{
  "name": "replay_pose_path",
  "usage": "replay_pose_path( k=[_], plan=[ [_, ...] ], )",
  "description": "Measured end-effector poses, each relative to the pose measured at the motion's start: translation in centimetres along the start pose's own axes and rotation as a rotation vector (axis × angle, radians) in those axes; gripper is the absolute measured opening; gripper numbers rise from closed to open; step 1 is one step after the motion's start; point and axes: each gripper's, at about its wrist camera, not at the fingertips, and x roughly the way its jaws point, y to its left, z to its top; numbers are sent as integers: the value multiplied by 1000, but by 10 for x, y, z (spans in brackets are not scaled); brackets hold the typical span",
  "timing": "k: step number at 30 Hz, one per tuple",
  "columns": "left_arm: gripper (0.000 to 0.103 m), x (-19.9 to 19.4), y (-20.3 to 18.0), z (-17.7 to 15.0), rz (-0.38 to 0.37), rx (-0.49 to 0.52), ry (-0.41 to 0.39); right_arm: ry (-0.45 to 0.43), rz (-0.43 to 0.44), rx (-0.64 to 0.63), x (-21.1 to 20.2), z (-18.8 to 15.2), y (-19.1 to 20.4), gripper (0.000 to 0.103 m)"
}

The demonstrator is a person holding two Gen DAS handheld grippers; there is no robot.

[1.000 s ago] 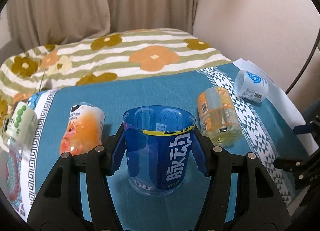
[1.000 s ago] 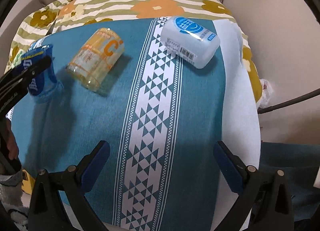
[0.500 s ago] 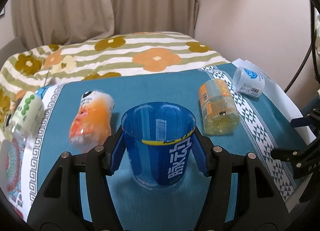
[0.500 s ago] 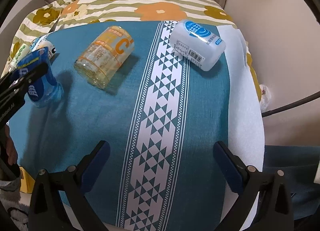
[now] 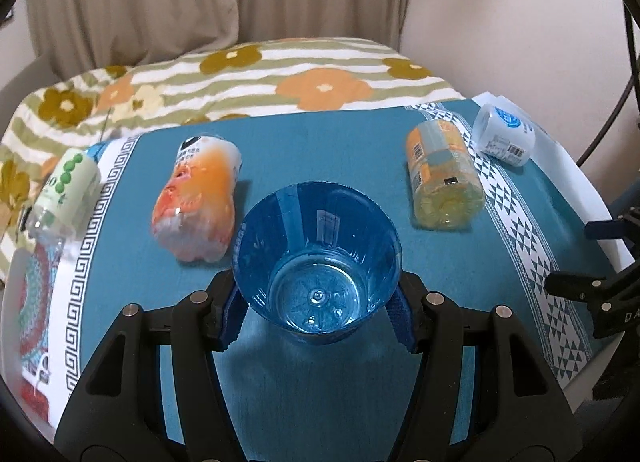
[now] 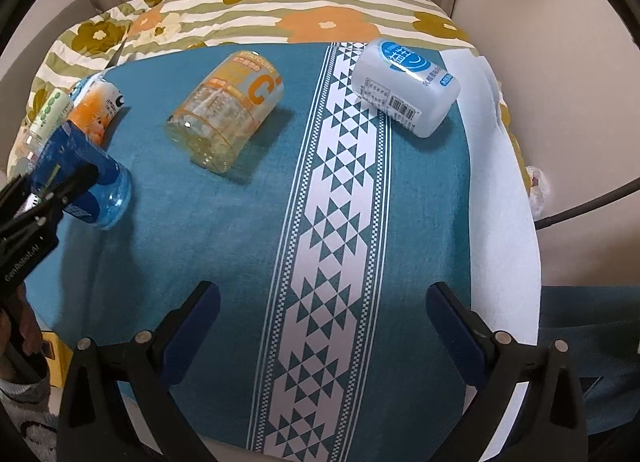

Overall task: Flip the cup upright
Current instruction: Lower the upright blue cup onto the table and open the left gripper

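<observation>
A clear blue plastic cup [image 5: 317, 262] stands mouth-up on the teal cloth [image 5: 320, 402], its base on the cloth. My left gripper [image 5: 318, 312] has its blue pads against both sides of the cup's lower part. In the right wrist view the same cup [image 6: 86, 178] shows at the far left, leaning slightly, with the left gripper's black fingers [image 6: 48, 190] across it. My right gripper [image 6: 322, 322] is open and empty above the white triangle-pattern band near the table's front edge.
Several cups lie on their sides: an orange one [image 5: 198, 202], a green-dotted one [image 5: 66, 190], a yellow one [image 5: 442, 178] and a white one with a blue logo [image 5: 504, 134]. A floral cushion [image 5: 248, 74] lies behind. A black cable [image 6: 580, 210] hangs at right.
The left gripper has tilted the camera down over the cup, so I now look into its mouth; the cup has come down onto the cloth. The right gripper has pulled back slightly.
</observation>
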Motion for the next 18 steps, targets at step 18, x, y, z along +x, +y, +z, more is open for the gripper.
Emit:
replay_pose_path(
  k=[18],
  plan=[
    [95, -42, 6, 11, 28, 58, -13, -80, 10, 64, -43, -9, 16, 103]
  ],
)
